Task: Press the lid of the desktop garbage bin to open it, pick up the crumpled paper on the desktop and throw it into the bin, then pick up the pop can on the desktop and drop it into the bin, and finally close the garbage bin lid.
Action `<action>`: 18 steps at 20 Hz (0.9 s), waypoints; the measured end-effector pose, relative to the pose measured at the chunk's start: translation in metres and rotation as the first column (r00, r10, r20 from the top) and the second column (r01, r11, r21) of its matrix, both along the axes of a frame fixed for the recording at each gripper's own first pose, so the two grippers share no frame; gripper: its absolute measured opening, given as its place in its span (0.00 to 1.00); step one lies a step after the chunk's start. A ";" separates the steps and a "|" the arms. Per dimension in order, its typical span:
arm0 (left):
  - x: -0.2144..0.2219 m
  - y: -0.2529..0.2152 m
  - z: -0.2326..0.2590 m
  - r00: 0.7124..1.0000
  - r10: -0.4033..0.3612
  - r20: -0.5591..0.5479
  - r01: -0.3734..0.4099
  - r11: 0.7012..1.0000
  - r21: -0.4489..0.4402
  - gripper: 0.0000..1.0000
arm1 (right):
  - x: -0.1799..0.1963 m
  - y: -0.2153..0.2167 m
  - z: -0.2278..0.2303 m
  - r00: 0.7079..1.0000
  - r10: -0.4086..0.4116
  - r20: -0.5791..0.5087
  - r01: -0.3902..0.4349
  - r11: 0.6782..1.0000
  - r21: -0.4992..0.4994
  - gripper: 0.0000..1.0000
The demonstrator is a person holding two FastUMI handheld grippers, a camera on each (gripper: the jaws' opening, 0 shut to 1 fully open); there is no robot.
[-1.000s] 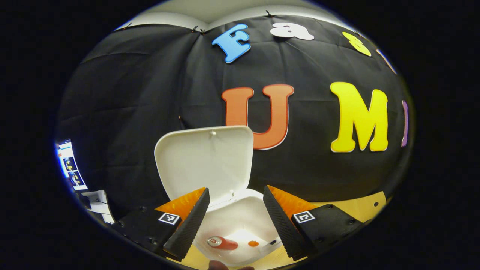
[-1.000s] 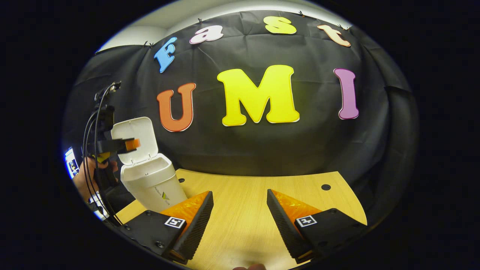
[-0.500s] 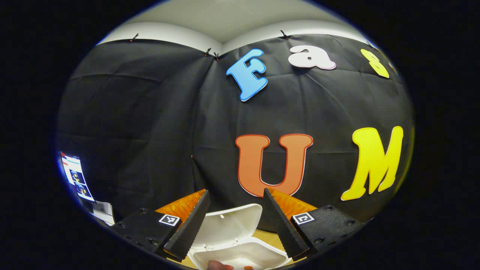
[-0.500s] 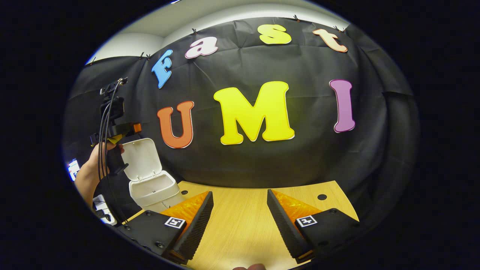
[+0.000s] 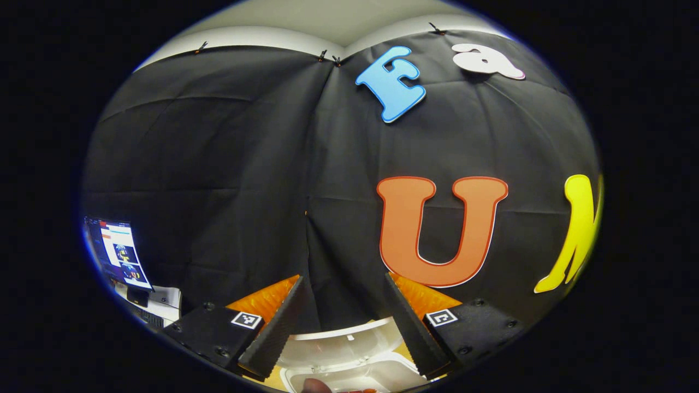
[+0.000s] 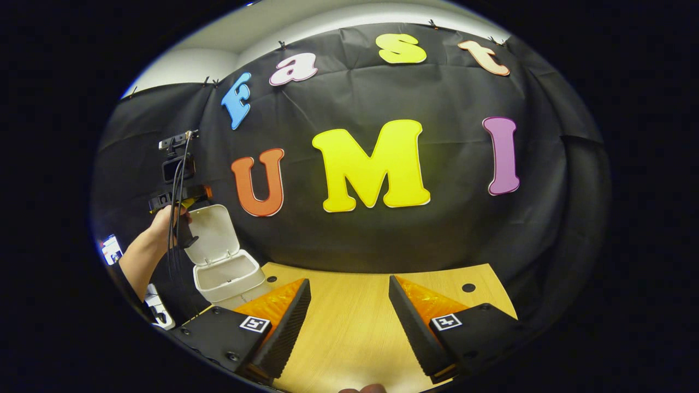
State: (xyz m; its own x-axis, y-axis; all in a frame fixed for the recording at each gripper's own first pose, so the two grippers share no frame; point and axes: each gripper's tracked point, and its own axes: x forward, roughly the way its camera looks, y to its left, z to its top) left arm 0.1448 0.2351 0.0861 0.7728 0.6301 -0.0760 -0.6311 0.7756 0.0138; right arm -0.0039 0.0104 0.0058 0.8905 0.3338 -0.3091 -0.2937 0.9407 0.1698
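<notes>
White plastic desktop garbage bin point(image 5: 349, 365) sits low in the left gripper view, its hinged lid point(image 5: 341, 344) raised behind the open mouth, seen between the spread, empty fingers of the left gripper point(image 5: 341, 322), with a lit screen point(image 5: 117, 251) at far left. In the right gripper view the same bin point(image 6: 229, 275) stands at the left end of the pale wooden table point(image 6: 355, 322), lid point(image 6: 214, 233) upright, and a hand point(image 6: 166, 218) holds the left gripper point(image 6: 202, 192) just above that lid, while the right gripper point(image 6: 347, 322) hangs over bare tabletop, jaws wide apart and empty.

The bin point(image 5: 349, 365) is cut off at the bottom edge — its inside hidden from view.
</notes>
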 end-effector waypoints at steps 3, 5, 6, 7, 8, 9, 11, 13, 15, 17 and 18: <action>-0.001 0.001 -0.014 0.999 0.014 -0.037 -0.015 1.000 -0.025 0.93 | -0.001 -0.002 -0.003 1.000 0.000 -0.012 0.000 1.000 0.006 0.91; -0.003 -0.001 -0.026 0.997 0.014 -0.072 -0.018 0.998 -0.061 0.93 | -0.002 -0.005 -0.003 1.000 -0.001 -0.006 0.001 1.000 -0.001 0.91; -0.002 -0.001 -0.025 0.998 0.016 -0.066 -0.019 0.998 -0.055 0.94 | -0.003 -0.006 -0.002 1.000 -0.001 -0.004 0.001 1.000 -0.002 0.91; -0.002 -0.004 -0.026 0.997 0.014 -0.071 -0.019 0.998 -0.065 0.94 | -0.003 -0.007 -0.002 1.000 -0.001 -0.003 0.001 1.000 0.003 0.91; -0.004 -0.008 -0.029 0.997 0.016 -0.076 -0.022 0.997 -0.073 0.94 | -0.004 -0.010 -0.001 1.000 -0.005 -0.003 0.005 1.000 0.008 0.91; -0.008 -0.014 -0.029 0.997 0.015 -0.078 -0.020 0.997 -0.075 0.94 | -0.005 -0.012 -0.003 1.000 -0.008 -0.003 0.008 1.000 0.014 0.91; -0.017 -0.032 -0.034 0.997 0.004 -0.081 -0.011 0.996 -0.093 0.95 | -0.005 -0.016 -0.007 1.000 -0.013 -0.006 0.013 1.000 0.020 0.91; -0.032 -0.055 -0.047 0.996 -0.012 -0.089 0.001 0.993 -0.120 0.94 | -0.004 -0.017 -0.010 1.000 -0.006 -0.012 0.007 1.000 0.026 0.91; -0.049 -0.076 -0.065 0.996 -0.014 -0.093 -0.001 0.988 -0.155 0.94 | -0.003 -0.017 -0.011 1.000 0.005 -0.003 -0.005 1.000 0.023 0.91; -0.057 -0.094 -0.081 0.995 -0.026 -0.092 0.008 0.982 -0.189 0.92 | -0.002 -0.017 -0.016 1.000 0.024 0.009 -0.024 1.000 -0.001 0.91; -0.061 -0.101 -0.087 0.996 -0.029 -0.088 0.010 0.978 -0.206 0.92 | -0.002 -0.018 -0.020 0.999 0.033 0.004 -0.032 0.999 -0.012 0.91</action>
State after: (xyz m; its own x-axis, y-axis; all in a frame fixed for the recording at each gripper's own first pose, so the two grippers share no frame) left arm 0.0842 0.1343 -0.0012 0.7687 0.5787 -0.2724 -0.6193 0.7799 -0.0907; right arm -0.0058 -0.0076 -0.0138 0.8806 0.3590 -0.3092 -0.3249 0.9326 0.1573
